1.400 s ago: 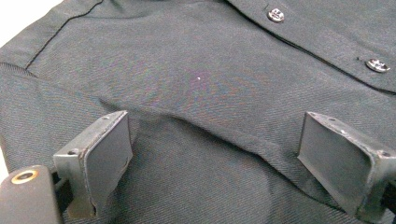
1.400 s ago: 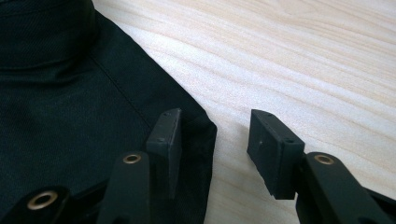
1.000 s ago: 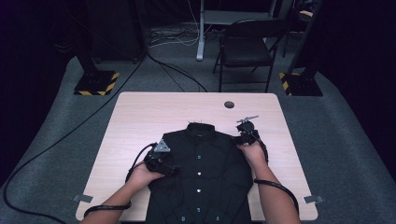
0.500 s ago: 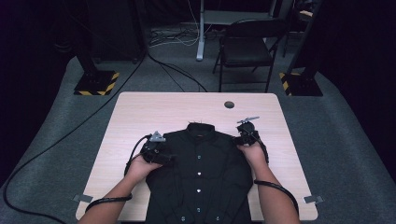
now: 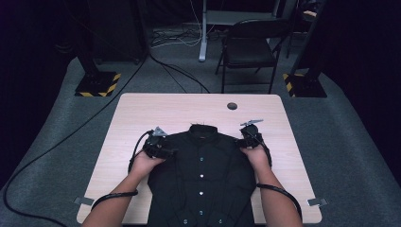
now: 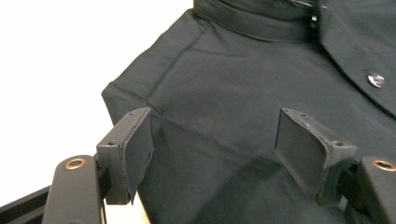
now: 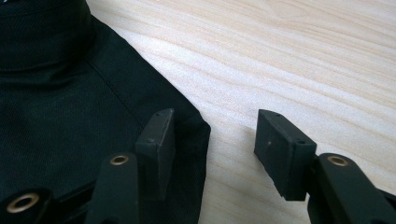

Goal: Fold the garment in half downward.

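1. Left gripper (image 5: 160, 146) now up at the shirt's (image 5: 203, 184) left shoulder, shifted up the table and inward from a second ago, when parked lower beside the sleeve edge.
2. Jaws just been narrowing, yet not clamped: in the left gripper view, both pads (image 6: 133, 154) apart over the shoulder cloth, fabric between them, nothing pinched.
3. Shirt itself: black, buttoned, flat on the table (image 5: 142, 113), collar (image 5: 203, 130) toward the far edge, hem at the near edge. Same lie as before.
4. Right gripper (image 5: 250, 137) at the right shoulder, same spot as a second ago.
5. Jaws released: in the right gripper view, one jaw over the shoulder corner (image 7: 187, 126), the other over bare wood, gap clear between.
6. No containers on the table; small dark hole (image 5: 231, 106) near the far edge.
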`<state>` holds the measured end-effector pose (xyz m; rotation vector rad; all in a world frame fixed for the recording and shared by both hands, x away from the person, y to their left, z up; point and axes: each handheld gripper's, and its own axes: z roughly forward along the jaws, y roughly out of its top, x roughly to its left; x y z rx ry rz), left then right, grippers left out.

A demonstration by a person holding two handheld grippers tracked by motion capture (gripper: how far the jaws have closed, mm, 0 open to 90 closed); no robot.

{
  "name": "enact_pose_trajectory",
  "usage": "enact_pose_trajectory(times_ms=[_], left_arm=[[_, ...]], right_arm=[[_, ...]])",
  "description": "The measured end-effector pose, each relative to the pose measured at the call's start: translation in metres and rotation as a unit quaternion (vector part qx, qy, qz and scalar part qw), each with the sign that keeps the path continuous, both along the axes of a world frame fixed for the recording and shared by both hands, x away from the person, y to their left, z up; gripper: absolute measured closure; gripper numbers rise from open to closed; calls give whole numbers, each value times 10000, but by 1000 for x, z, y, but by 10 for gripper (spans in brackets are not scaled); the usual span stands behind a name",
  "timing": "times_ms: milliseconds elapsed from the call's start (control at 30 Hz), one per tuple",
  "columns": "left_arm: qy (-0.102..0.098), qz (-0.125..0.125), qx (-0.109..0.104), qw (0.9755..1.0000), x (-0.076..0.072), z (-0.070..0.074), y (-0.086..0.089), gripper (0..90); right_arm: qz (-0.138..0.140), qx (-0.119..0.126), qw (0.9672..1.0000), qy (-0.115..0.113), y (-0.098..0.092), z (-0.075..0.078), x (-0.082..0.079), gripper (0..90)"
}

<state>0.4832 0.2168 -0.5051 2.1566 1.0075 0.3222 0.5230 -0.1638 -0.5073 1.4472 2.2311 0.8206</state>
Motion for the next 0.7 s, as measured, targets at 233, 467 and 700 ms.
enact_pose_trajectory(times_ms=[233, 467, 700], left_arm=[[-31, 142, 64, 9999, 10, 1, -3, 267], [59, 322, 55, 9994, 21, 4, -3, 273], [104, 414, 53, 9991, 29, 5, 2, 304]], right_arm=[[-20, 11, 10000, -15, 0, 0, -1, 472], [7, 28, 10000, -55, 0, -1, -1, 472], [-5, 27, 10000, -51, 0, -1, -1, 472]])
